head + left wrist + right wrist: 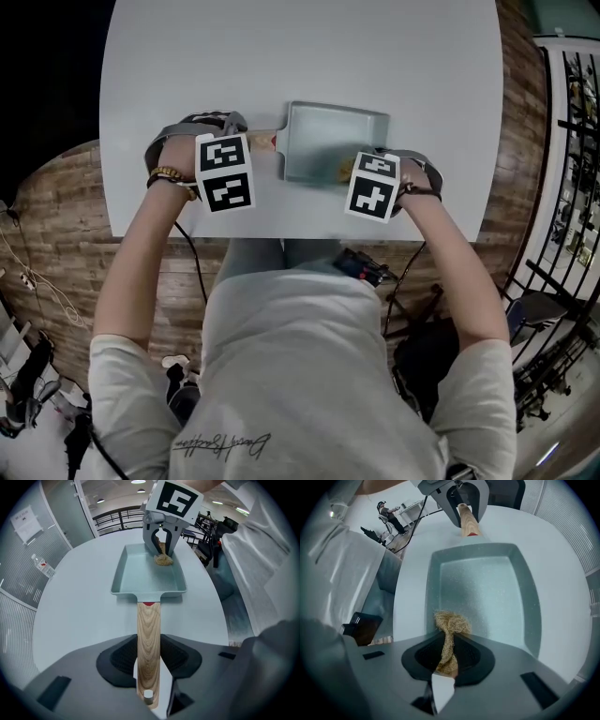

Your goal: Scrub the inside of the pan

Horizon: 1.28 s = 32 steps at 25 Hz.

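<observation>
So the pan (333, 141) is a rectangular one, pale grey-green, with a raised rim and rounded corners. The inside floor is flat with a fine speckle to it and a bit of sheen. I can't see any obvious gunk in there. It sits flat on a pale table (281, 56), with its long side running parallel to the table edge closest to the person.

The handle (148, 639) is light wood with visible grain, and there's a small red bit right where it joins the pan. There's also a little round plug or hole at its free end. It sticks straight out from one short side of the pan.

The left gripper (149, 659) is clamped on that handle about halfway along, with a pad pressing on each side of the wood.

The right gripper (449, 656) is over the other end of the pan. It's pinching a tan, stringy scrubber (451, 625). The wad bulges out below the pads and is touching the pan floor in the corner away from the handle, on the person's side.
</observation>
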### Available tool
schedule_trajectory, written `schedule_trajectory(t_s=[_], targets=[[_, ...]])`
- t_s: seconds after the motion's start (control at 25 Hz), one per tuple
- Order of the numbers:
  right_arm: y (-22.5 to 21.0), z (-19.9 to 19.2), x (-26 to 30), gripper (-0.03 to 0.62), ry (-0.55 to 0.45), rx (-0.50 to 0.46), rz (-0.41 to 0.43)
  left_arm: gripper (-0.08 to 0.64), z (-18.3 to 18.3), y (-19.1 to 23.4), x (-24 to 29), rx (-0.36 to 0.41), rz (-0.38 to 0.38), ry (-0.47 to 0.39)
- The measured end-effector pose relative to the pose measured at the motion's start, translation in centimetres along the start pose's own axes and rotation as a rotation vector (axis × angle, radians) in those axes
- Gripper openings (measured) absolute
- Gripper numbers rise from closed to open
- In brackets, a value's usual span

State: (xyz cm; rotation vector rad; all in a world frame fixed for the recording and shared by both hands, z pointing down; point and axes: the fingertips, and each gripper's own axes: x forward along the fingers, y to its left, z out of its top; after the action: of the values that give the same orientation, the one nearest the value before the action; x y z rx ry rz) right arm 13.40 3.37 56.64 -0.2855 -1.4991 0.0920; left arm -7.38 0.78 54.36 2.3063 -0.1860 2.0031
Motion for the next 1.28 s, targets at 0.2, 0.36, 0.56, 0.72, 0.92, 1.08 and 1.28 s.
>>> schedule_trajectory(t_s=[0.2, 0.36, 0.56, 0.72, 0.92, 1.08, 1.28], targets=[[-0.2, 0.0, 0.1, 0.067, 0.007, 0.009, -0.013, 0.153, 0.0, 0.1, 0.1, 0.019, -0.017, -0.005], [-0.3, -0.1, 0.2, 0.067, 0.011, 0.004, -0.026, 0.158, 0.0, 0.1, 0.2, 0.025, -0.012, -0.01], [-0.2, 0.1, 0.3, 0.067, 0.013, 0.008, -0.036, 0.176, -0.3, 0.0, 0.0, 0.021, 0.003, -0.02], [-0.2, -0.6, 0.3, 0.067, 0.01, 0.021, -0.018, 0.178, 0.5, 0.3, -0.4, 0.018, 0.016, -0.022], [-0.6, -1.4, 0.1, 0.068, -0.016, 0.055, -0.029, 0.178, 2.0, 0.6, -1.6, 0.017, 0.035, -0.039], [-0.9, -0.9, 0.2, 0.069, -0.034, 0.086, -0.052, 0.111, 2.7, 0.9, -3.0, -0.04, 0.054, -0.099], [-1.5, -0.2, -0.4, 0.068, -0.097, 0.155, -0.103, 0.018, 3.1, 0.5, -4.5, -0.101, 0.105, -0.172]])
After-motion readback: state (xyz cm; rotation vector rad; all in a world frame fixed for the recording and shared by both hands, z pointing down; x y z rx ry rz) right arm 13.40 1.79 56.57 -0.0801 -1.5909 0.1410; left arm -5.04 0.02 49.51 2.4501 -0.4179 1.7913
